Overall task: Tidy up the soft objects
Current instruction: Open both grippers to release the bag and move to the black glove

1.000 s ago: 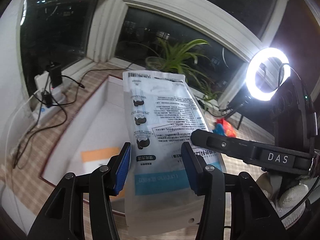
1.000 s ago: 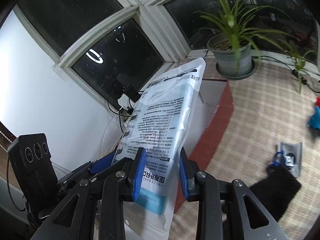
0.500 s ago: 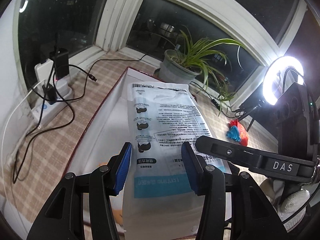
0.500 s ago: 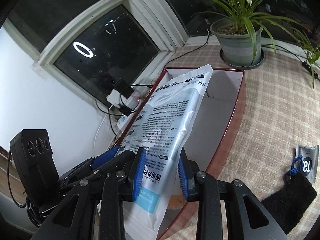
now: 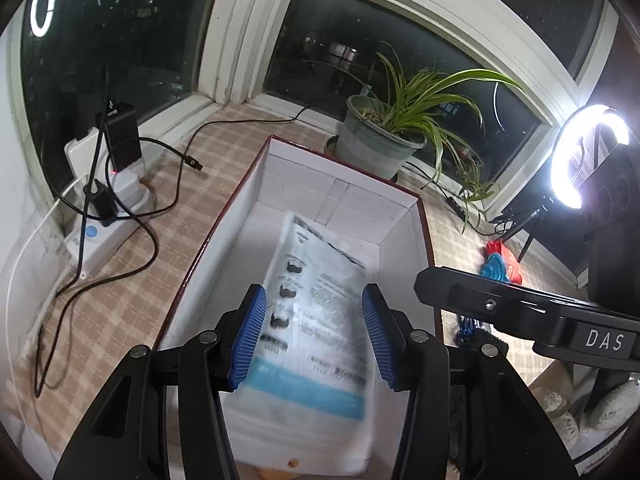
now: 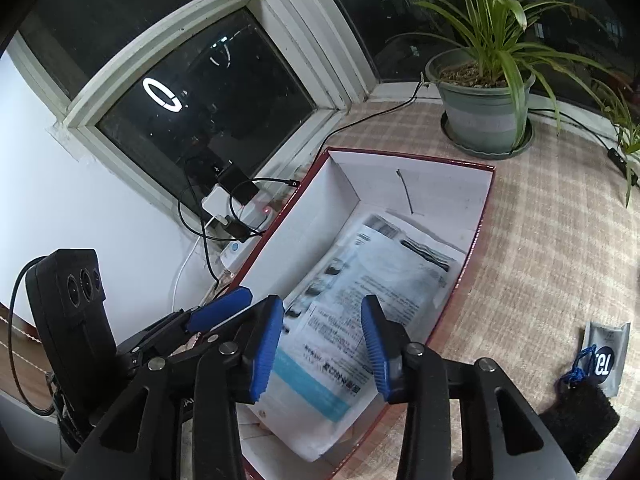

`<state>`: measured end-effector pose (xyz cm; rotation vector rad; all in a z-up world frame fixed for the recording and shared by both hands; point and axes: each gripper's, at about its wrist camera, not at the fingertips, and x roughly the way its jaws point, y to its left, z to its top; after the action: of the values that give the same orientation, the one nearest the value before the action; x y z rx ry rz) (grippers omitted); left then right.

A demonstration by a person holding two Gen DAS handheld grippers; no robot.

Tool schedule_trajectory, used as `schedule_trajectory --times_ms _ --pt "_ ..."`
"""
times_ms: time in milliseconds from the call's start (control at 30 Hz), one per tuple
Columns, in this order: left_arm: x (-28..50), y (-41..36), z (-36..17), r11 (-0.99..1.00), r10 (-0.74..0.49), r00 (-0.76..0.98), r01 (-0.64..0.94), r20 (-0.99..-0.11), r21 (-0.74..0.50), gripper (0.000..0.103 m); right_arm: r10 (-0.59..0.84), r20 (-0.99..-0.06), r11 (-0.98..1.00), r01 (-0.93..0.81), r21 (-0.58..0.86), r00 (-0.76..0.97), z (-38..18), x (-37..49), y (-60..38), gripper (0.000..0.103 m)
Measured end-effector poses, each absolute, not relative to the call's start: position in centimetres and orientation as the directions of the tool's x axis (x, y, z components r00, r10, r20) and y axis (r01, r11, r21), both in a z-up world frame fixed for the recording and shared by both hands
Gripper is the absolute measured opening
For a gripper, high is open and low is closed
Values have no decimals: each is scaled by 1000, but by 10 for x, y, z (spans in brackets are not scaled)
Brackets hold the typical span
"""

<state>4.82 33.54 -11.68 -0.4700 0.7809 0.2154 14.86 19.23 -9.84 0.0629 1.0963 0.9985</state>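
The right claw (image 6: 322, 344) is standing apart over the near end of the box, its blue pads clear of the packet; its jaws have just been opening, and the packet is lying below the gap rather than pinched in it. The left claw (image 5: 312, 336) is gaping about half wide above the same spot, its pads also touching nothing, with the packet showing between them from above. In the right wrist view the left claw's blue fingers (image 6: 220, 307) are reaching in from the left edge of the box.

The white plastic packet (image 6: 356, 320), printed with black text and a light blue band near its closer end, is lying flat on the floor of the box, slightly skewed, and it looks blurred in the left wrist view (image 5: 316, 320). The box (image 6: 476, 236) is a long open carton, white inside with a dark red rim, sitting on a checked beige cloth over the table (image 6: 540, 248).

Beyond the box, a potted spider plant (image 6: 484, 116) is standing by the window. A power strip with plugs and cables (image 5: 108, 216) is lying to the left. A ring light (image 5: 584, 156) is glowing at the right. A black fuzzy item (image 6: 576, 428) and a small grey pouch (image 6: 606, 356) are lying on the cloth to the right of the box.
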Motion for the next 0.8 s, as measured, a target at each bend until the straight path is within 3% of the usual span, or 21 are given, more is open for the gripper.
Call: schedule_trajectory --times_ms 300,500,633,800 --pt "44 330 -109 879 32 702 -359 -712 -314 48 703 -702 602 -620 503 114 -98 154 166 48" --pt "39 322 -105 875 16 707 -351 -707 -332 51 702 -698 614 -613 497 138 -96 155 137 50" --pt "36 311 -101 877 -9 714 -331 -700 -349 53 703 -692 619 -621 481 164 -91 154 110 59" --pt "31 289 -90 890 -32 735 -288 -677 -354 56 693 -691 648 -598 473 204 -91 160 65 59"
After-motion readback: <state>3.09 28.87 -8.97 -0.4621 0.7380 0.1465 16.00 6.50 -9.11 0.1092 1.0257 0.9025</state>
